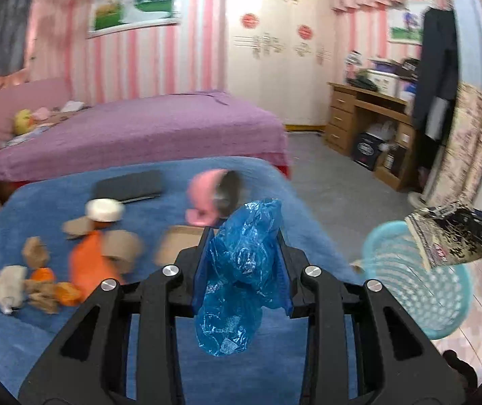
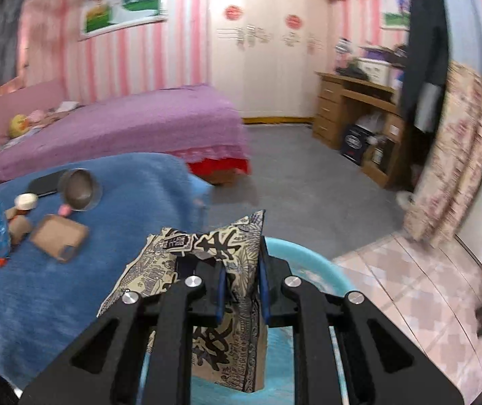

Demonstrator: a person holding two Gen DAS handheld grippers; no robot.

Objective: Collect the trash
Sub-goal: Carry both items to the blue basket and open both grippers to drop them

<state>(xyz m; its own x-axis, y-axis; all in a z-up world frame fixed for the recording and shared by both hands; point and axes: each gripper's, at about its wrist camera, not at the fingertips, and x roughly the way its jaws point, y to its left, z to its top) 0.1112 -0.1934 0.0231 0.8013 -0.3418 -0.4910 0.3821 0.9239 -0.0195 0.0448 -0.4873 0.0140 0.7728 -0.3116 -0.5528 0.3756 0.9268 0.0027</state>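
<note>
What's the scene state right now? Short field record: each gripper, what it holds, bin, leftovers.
left gripper: shut on blue plastic bag, above the blue blanket
right gripper: shut on printed paper bag, above the light blue basket
basket position: on the floor beside the blanket's edge
left on blanket: orange wrapper, cardboard piece, crumpled brown paper, white-lidded jar
other items on blanket: metal cup, black flat case
image quality: motion blur
</note>
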